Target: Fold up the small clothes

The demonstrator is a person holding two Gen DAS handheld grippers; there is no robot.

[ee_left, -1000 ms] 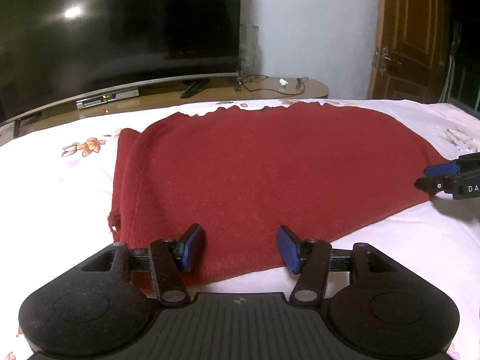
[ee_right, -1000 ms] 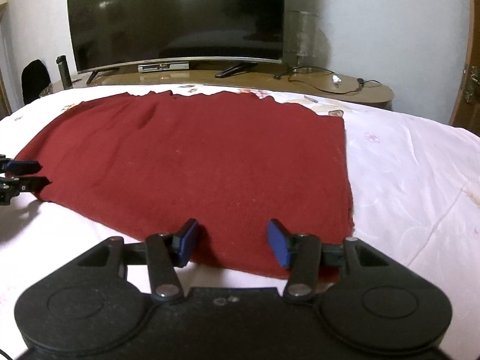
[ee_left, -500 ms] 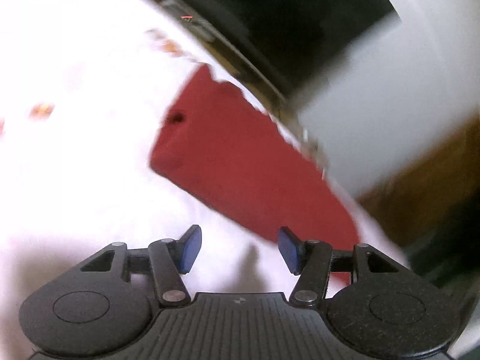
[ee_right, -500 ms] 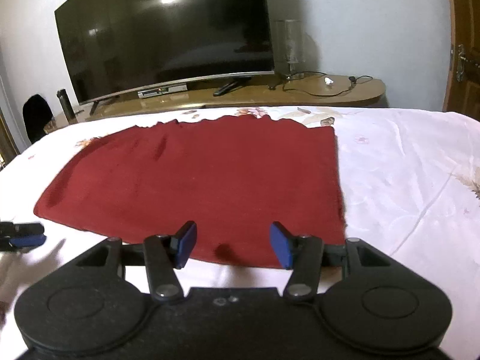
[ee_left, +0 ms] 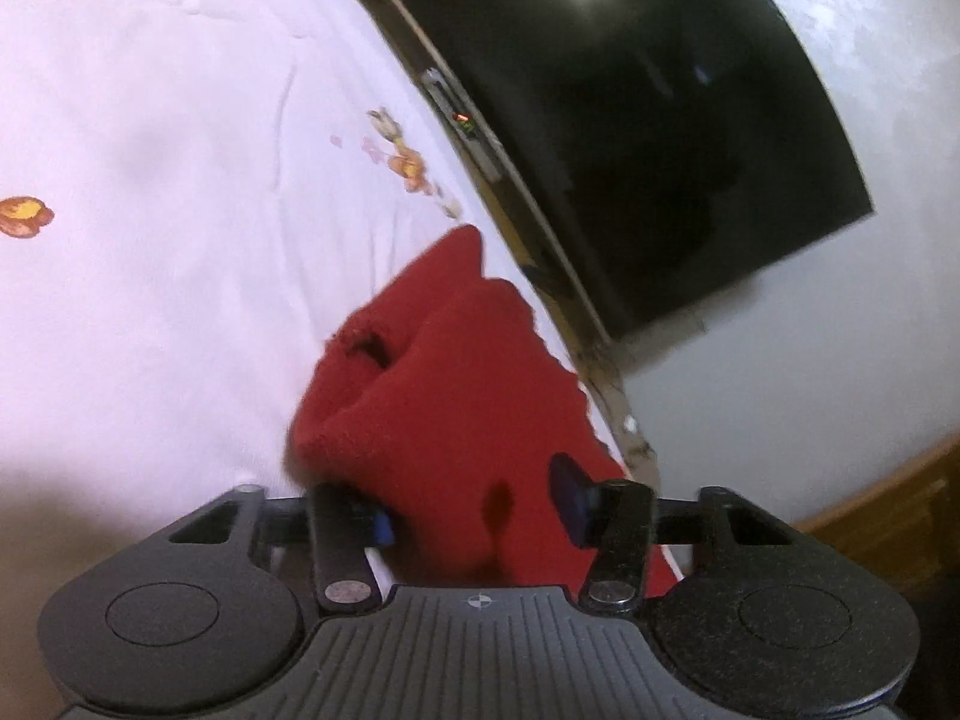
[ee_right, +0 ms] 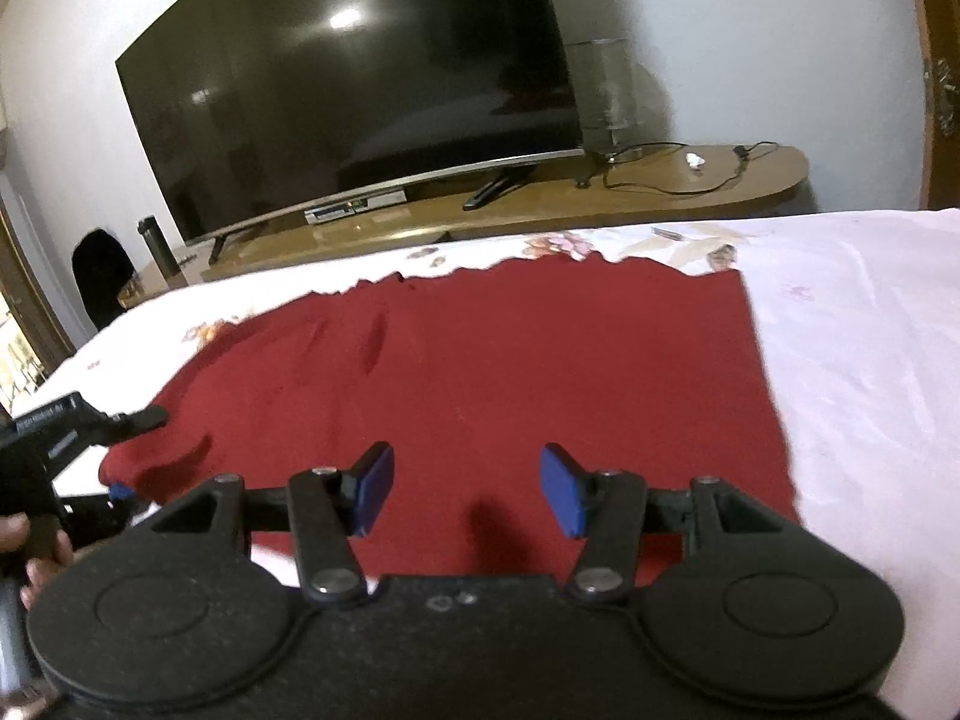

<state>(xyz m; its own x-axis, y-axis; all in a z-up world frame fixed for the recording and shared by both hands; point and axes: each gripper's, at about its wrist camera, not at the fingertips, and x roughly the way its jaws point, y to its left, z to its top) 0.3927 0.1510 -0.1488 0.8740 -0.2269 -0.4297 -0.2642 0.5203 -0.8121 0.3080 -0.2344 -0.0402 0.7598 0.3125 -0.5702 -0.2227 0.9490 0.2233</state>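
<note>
A dark red knitted garment lies spread on the white floral bedsheet. My left gripper is rolled sideways at the garment's left near corner; its jaws stand apart with the bunched red fabric between them. It also shows in the right wrist view, one finger above the corner and one below. My right gripper is open and empty, hovering over the garment's near edge, right of centre.
A large dark TV stands on a low wooden cabinet beyond the bed. A wooden door is at the right. A black chair and a bottle stand at the far left.
My left gripper rolled sideways and moved to the garment's left near corner, where the fabric now bunches between its fingers. My right gripper drew back slightly and stays open.
</note>
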